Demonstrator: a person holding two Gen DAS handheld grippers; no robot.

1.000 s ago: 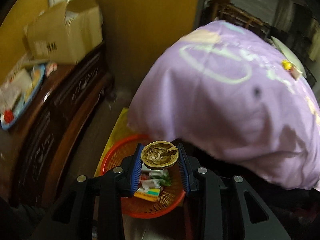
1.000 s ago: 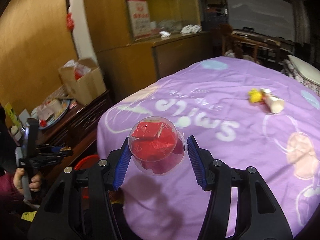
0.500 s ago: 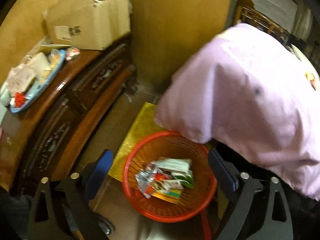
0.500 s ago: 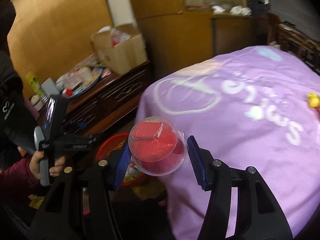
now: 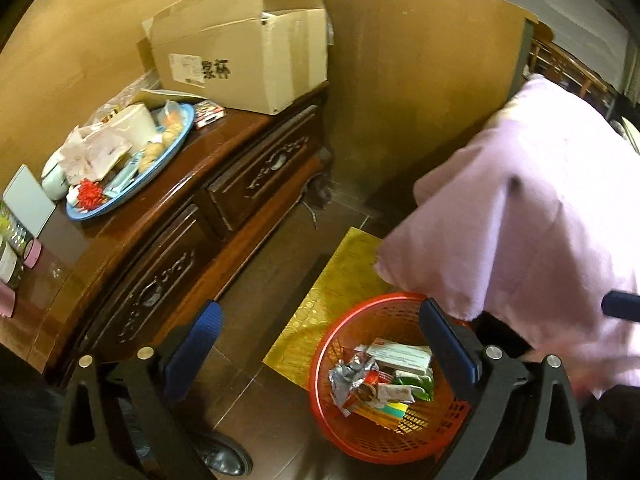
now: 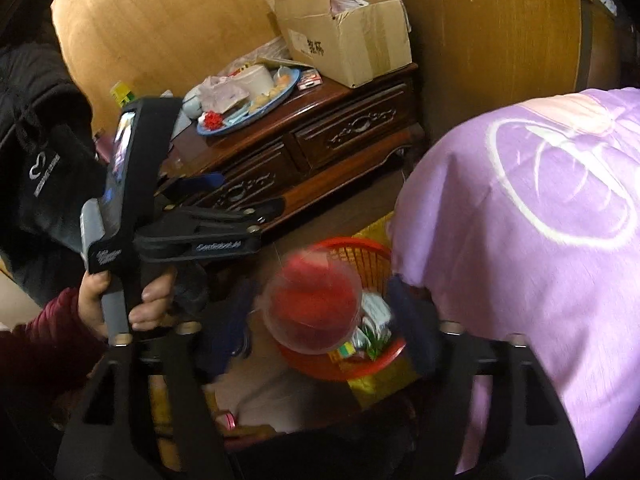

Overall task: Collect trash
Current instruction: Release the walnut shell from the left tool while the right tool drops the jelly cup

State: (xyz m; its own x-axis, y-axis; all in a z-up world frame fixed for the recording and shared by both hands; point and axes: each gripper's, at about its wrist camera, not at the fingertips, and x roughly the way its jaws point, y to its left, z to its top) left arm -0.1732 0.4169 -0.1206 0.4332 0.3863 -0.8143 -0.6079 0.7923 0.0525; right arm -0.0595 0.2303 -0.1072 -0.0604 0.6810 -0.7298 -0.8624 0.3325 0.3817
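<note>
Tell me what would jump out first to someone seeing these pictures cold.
The red basket on the floor, part full of wrappers and cartons, beside the purple bedspread. Right above it, a clear cup stuffed with red wrappers sits between the right gripper fingers, which are opening. Behind stands a dark wooden cabinet carrying a cardboard box.

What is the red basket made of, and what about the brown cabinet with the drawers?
The red basket looks like moulded plastic: bright even colour, with a grid of small holes through its wall and floor. The cabinet seems to be dark wood under a glossy varnish: light glints on its top, and the drawer fronts carry carved scrollwork. Whether it is solid wood cannot be told.
</note>
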